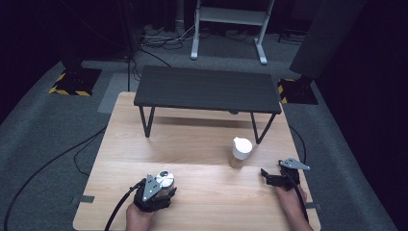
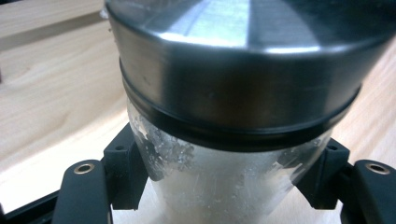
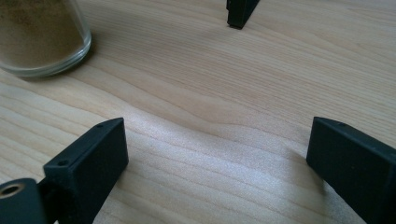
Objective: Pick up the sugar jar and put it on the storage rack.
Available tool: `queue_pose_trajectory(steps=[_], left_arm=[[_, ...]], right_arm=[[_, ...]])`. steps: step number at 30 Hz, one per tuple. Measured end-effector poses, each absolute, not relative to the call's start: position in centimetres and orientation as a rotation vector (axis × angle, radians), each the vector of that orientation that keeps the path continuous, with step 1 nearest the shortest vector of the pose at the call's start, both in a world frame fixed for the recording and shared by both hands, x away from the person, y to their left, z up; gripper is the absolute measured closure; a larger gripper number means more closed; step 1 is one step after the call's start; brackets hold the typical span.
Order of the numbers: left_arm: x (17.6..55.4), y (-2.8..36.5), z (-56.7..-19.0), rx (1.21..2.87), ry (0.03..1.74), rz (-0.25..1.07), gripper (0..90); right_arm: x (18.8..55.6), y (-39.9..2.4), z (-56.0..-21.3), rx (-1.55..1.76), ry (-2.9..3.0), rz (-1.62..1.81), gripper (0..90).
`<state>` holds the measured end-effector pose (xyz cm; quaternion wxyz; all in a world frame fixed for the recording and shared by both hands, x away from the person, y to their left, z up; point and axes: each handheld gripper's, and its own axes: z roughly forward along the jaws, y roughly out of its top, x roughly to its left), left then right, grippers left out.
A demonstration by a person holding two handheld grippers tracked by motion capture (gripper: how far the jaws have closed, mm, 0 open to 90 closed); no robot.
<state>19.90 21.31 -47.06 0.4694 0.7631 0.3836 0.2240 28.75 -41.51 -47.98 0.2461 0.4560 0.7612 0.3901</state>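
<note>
The left claw [image 1: 161, 188] grips a glass jar [image 2: 219, 186] just under its steel lid [image 2: 233, 60] — both black pads press the clear wall, one on each side, and pale grains cling inside the glass between them. From above, the jar [image 1: 165, 181] stands on the wooden surface [image 1: 202, 144] at the tip of that claw, lid up, near the front edge.

The right claw [image 1: 270, 177] rests low over the surface with its jaws wide apart and bare wood between them. A second jar [image 1: 240, 153], white-capped and holding brown powder, stands ahead of it and toward the left claw, apart from both. In the right gripper view its glass base [image 3: 42, 42] sits beyond the left pad, not touching. A low black shelf [image 1: 207, 89] stands farther off, beyond both claws.
</note>
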Motion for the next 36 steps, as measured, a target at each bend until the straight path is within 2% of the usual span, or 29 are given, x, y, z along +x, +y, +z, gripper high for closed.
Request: queue_pose_trajectory(steps=[6, 16, 22, 26, 31, 36], left_arm=[[20.8, 21.3, -44.7, 1.806, 0.917, 0.558, 30.6], [25.1, 20.8, -38.8, 1.765, 0.917, 0.532, 30.6], [28.7, 20.5, -33.2, 1.739, 0.915, 0.5, 30.6], [29.8, 19.9, -31.4, 1.72, 0.899, 0.528, 30.5], [33.0, 18.2, -28.2, 1.722, 0.885, 0.578, 30.5], [35.3, 16.9, -26.6, 1.709, 0.879, 0.594, 30.5]], right_arm=[[28.8, -41.5, -48.0, 1.244, 2.077, 1.064, 5.1], [28.7, -41.5, -48.0, 1.245, 2.076, 1.064, 5.0], [28.8, -41.5, -48.0, 1.243, 2.078, 1.065, 5.1], [28.8, -41.5, -48.0, 1.243, 2.078, 1.065, 5.1], [28.8, -41.6, -48.0, 1.242, 2.079, 1.066, 5.2], [28.8, -41.6, -48.0, 1.242, 2.08, 1.067, 5.2]])
